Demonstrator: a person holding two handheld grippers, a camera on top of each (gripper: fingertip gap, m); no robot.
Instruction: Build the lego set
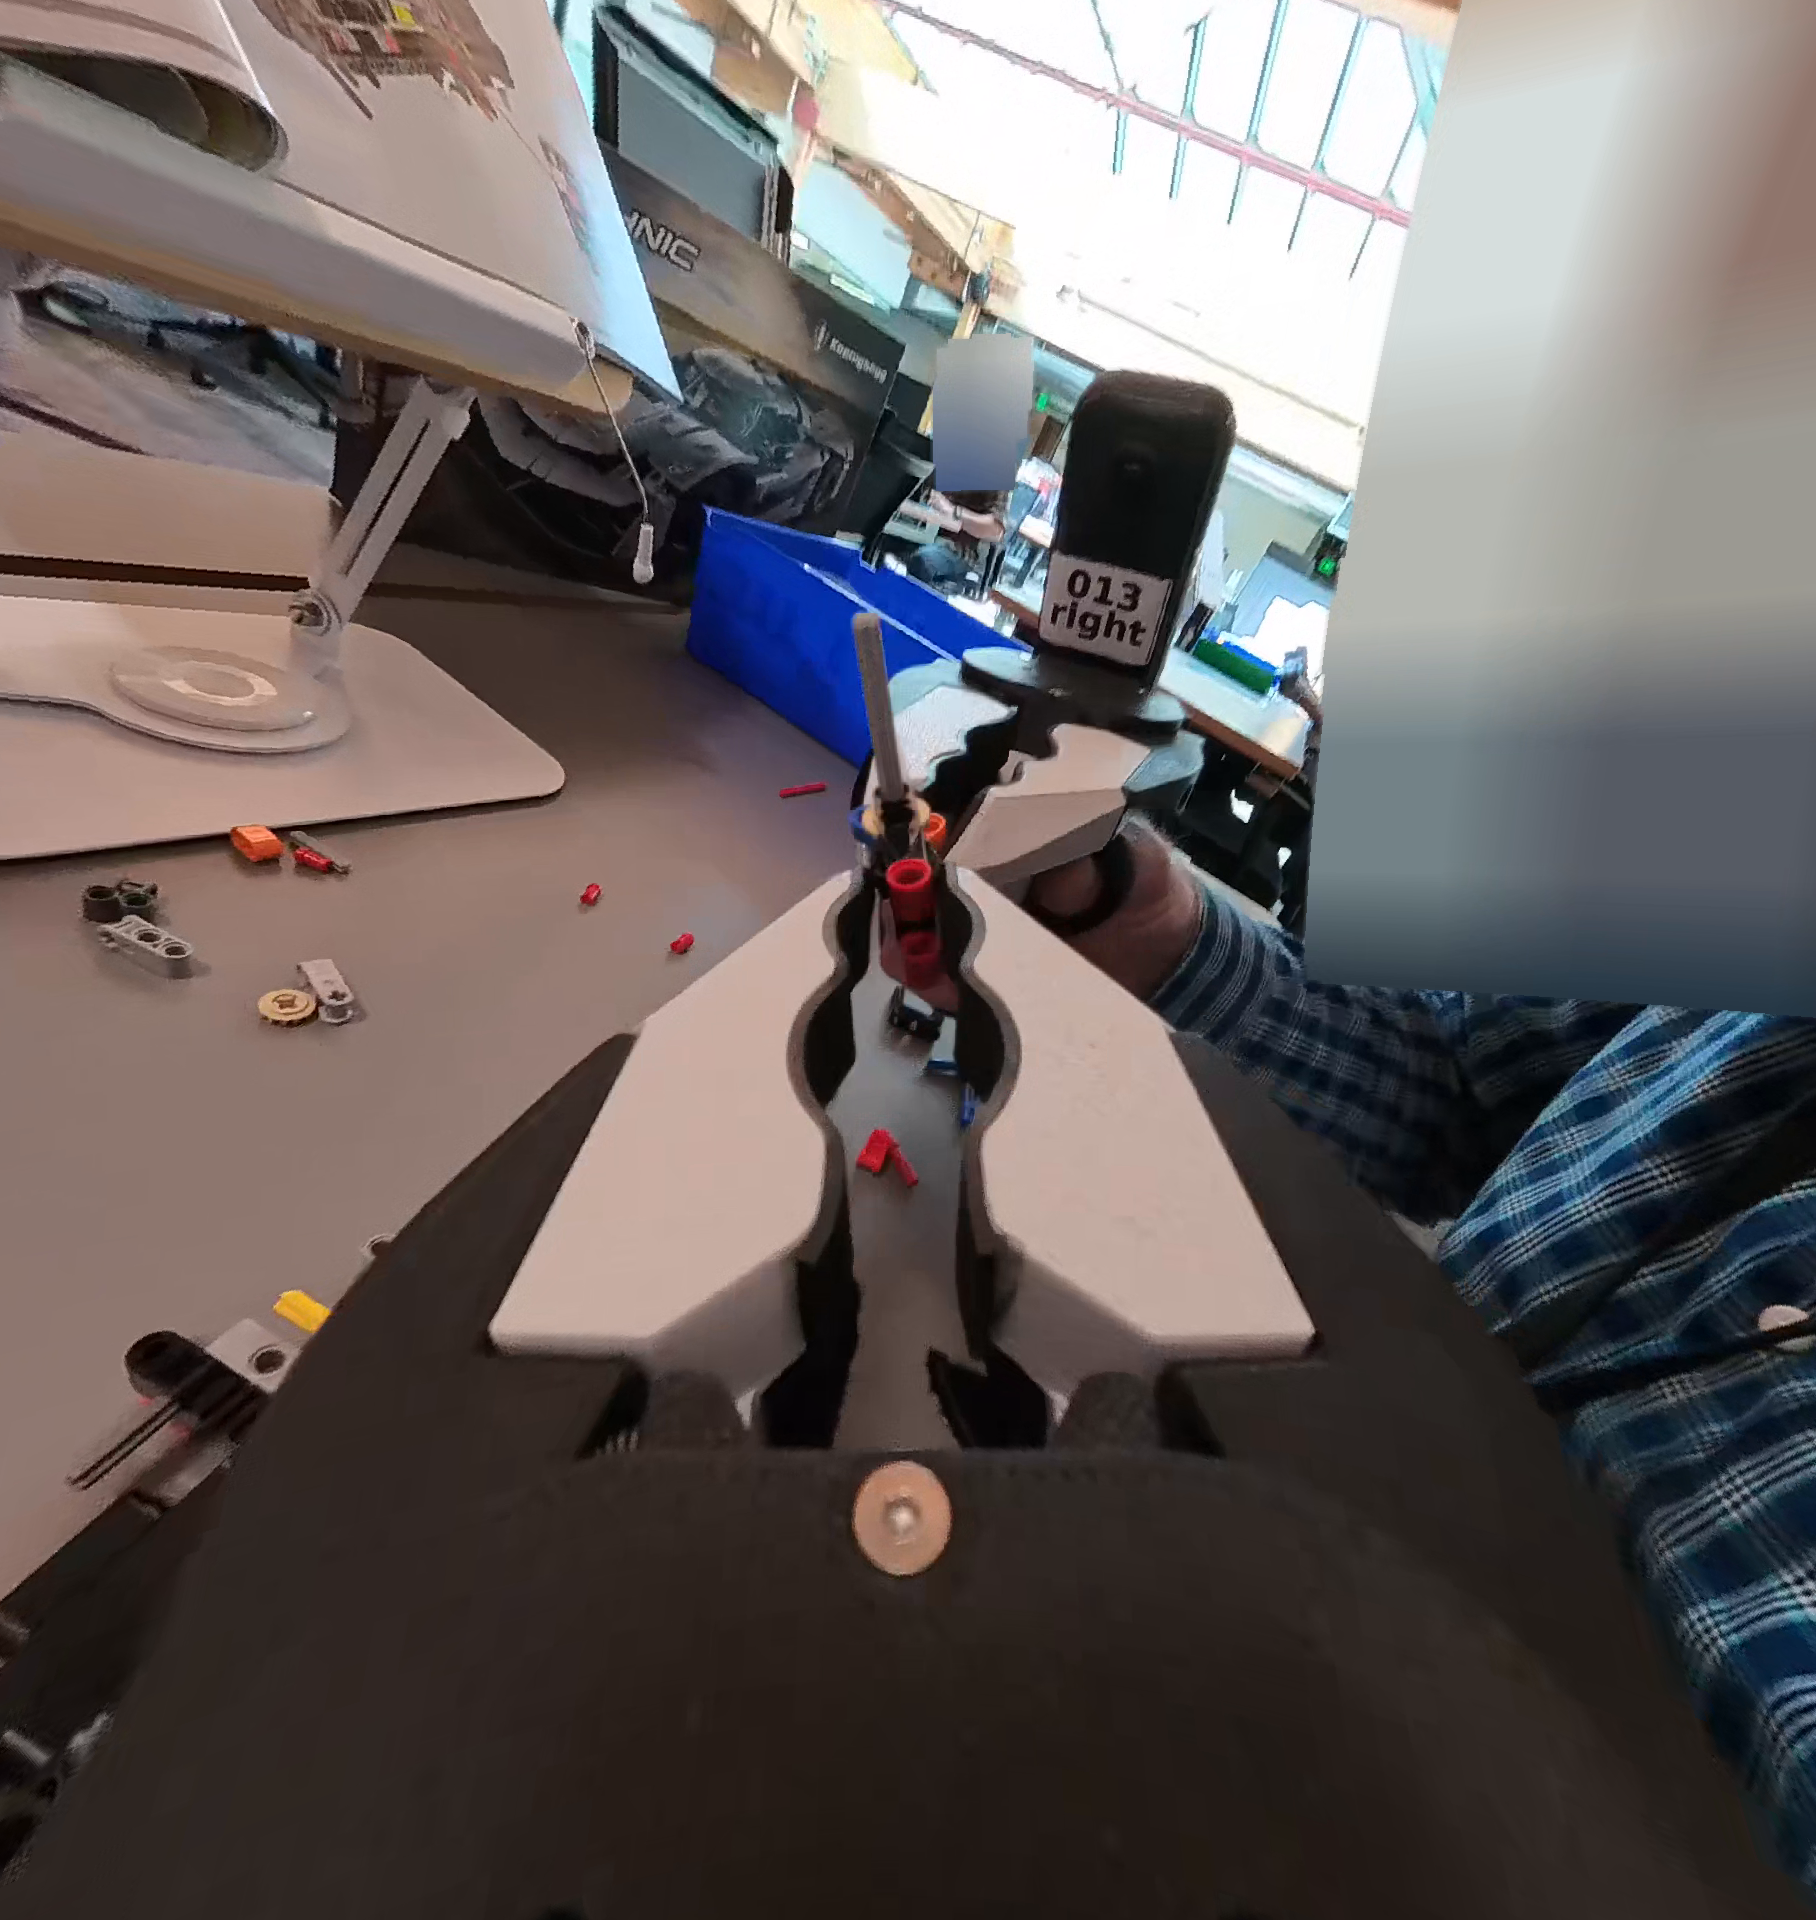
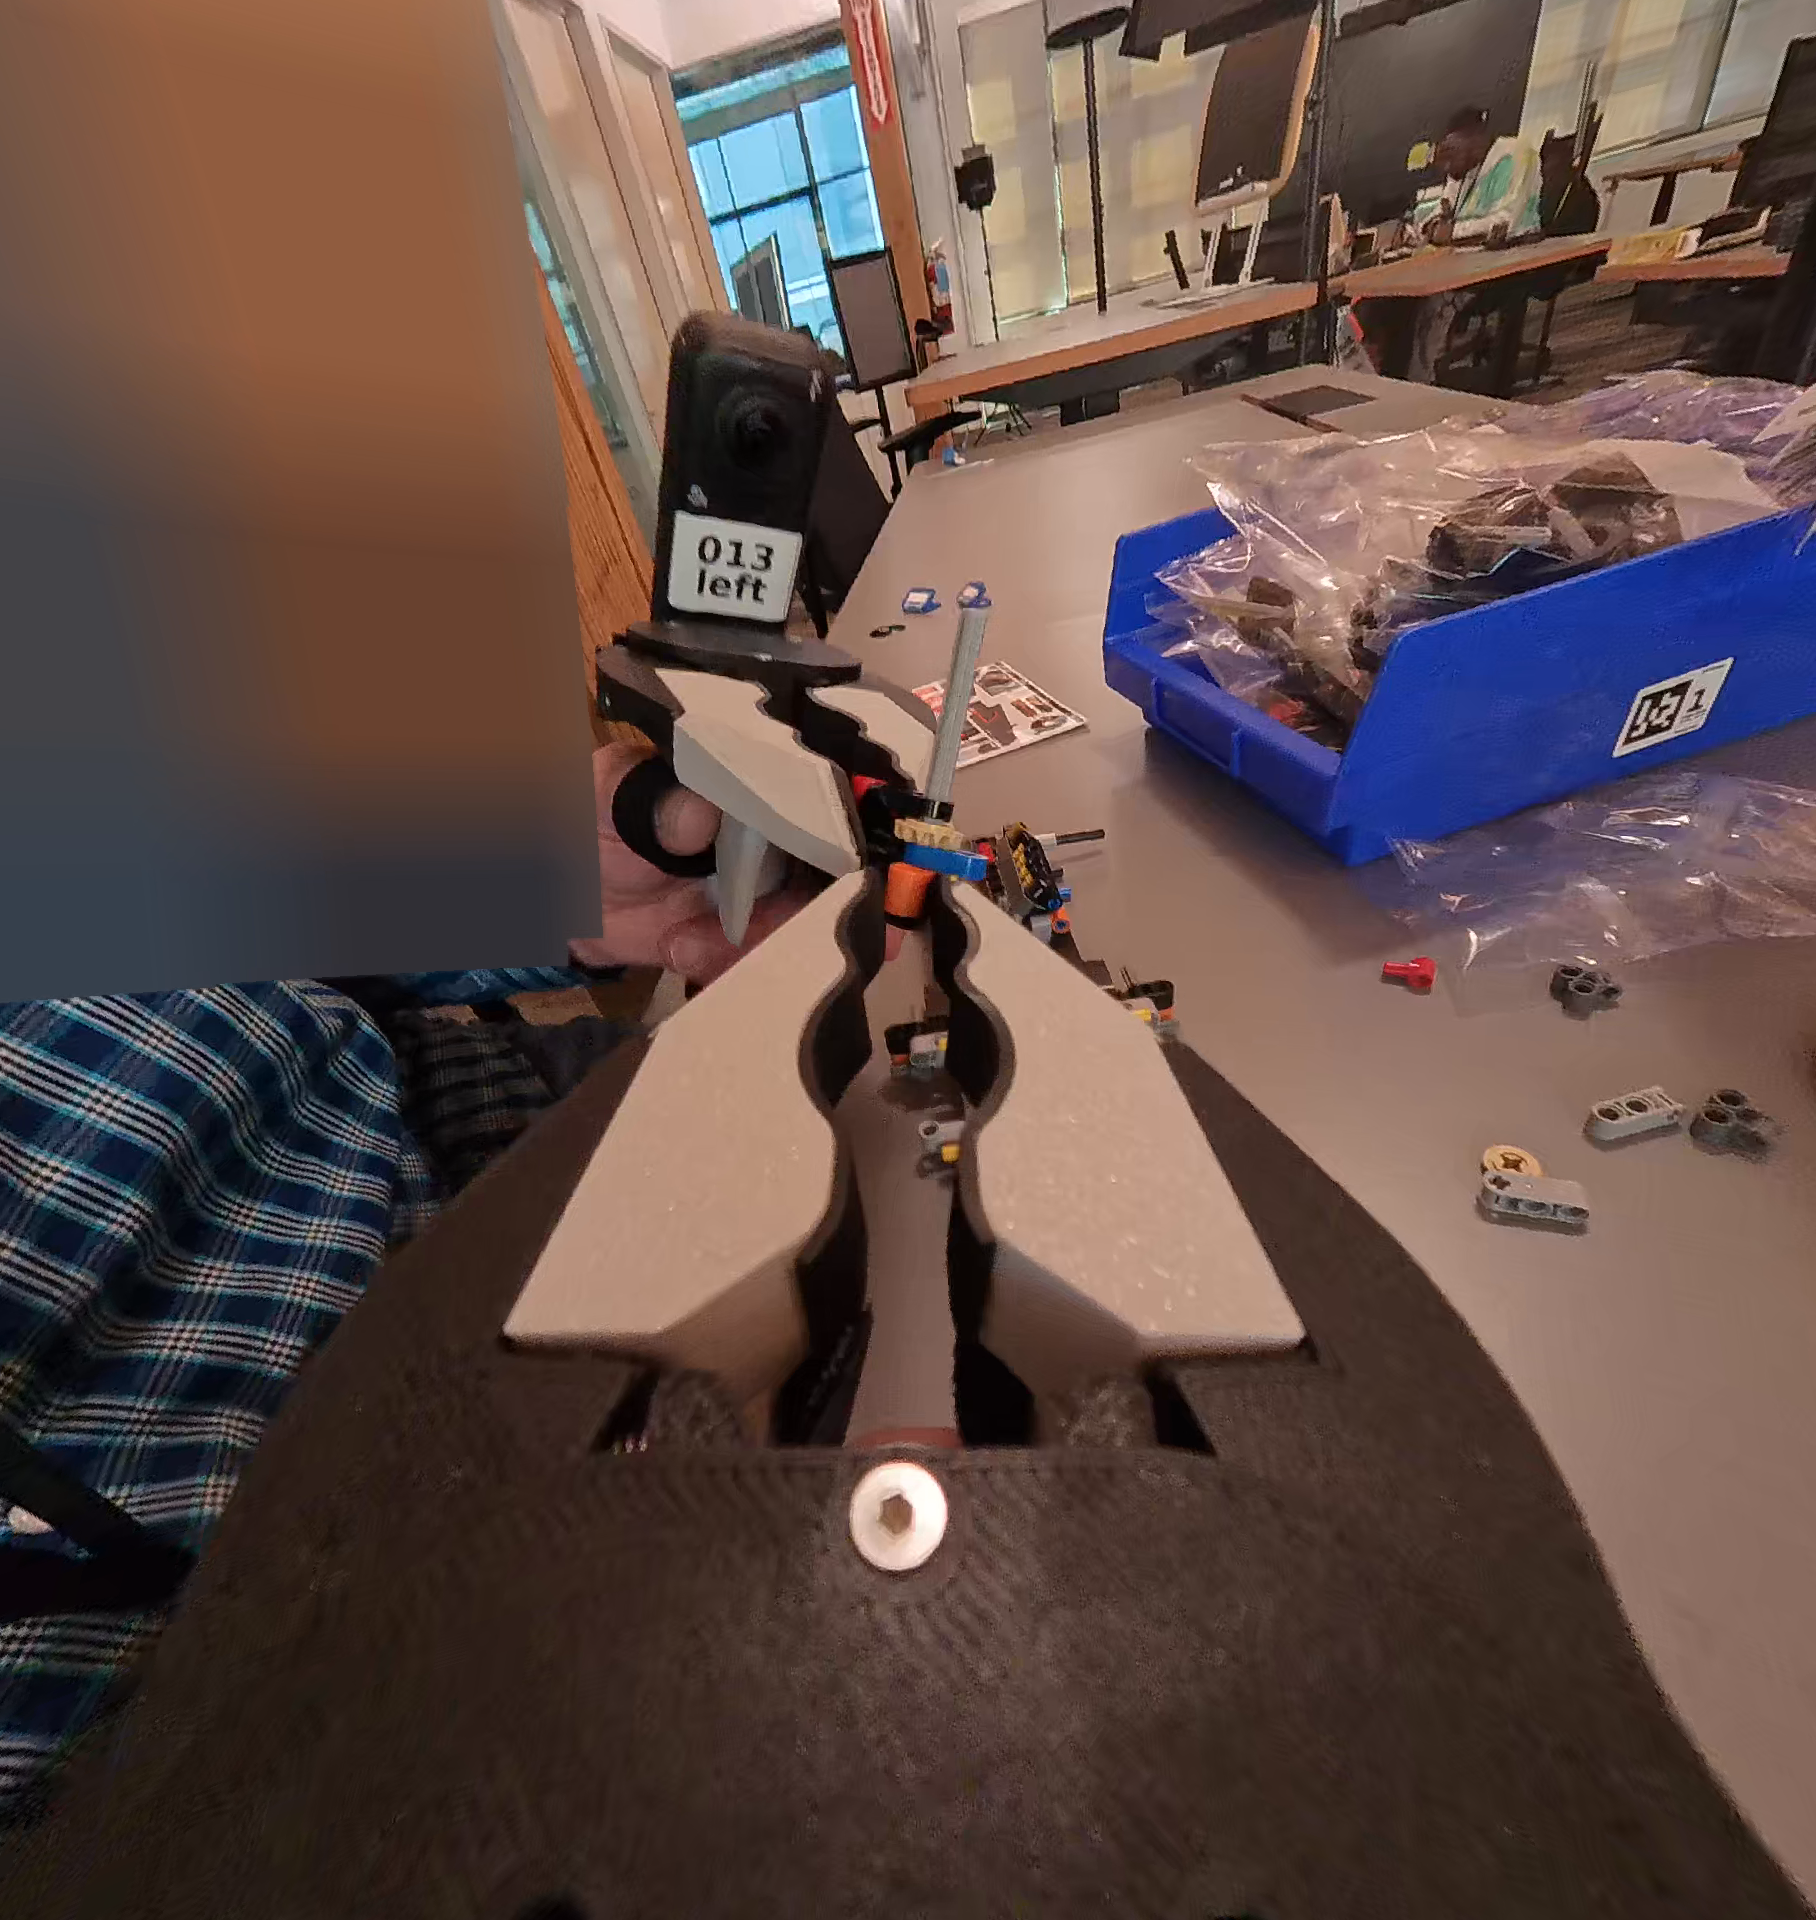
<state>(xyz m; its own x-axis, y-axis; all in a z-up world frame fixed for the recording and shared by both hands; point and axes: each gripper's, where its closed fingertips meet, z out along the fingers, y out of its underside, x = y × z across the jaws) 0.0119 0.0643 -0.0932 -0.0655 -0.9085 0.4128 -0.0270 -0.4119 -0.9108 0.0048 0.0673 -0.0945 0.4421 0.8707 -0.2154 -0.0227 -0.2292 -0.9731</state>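
A small lego assembly is held in the air between both grippers. It has a long grey axle (image 1: 880, 707) pointing up, a tan gear (image 2: 930, 831), a blue piece (image 2: 945, 858), a red connector (image 1: 912, 914) and an orange part (image 2: 904, 891). My left gripper (image 1: 906, 883) is shut on the red connector. My right gripper (image 2: 909, 888) is shut on the orange part from the opposite side. Each gripper shows in the other's view, the right gripper (image 1: 1029, 774) and the left gripper (image 2: 779, 774), tips almost touching. The grey axle also shows in the right wrist view (image 2: 951, 707).
A blue bin (image 2: 1506, 686) with plastic bags of parts (image 2: 1403, 520) stands at the back. A white book stand (image 1: 208, 686) holds the instruction booklet (image 1: 384, 135). Loose pieces (image 1: 140, 925) (image 2: 1631, 1117), a sticker sheet (image 2: 997, 712) and a partial build (image 2: 1023, 862) lie on the grey table (image 1: 571, 1039). My two grippers' fingertips are within a few centimetres of each other.
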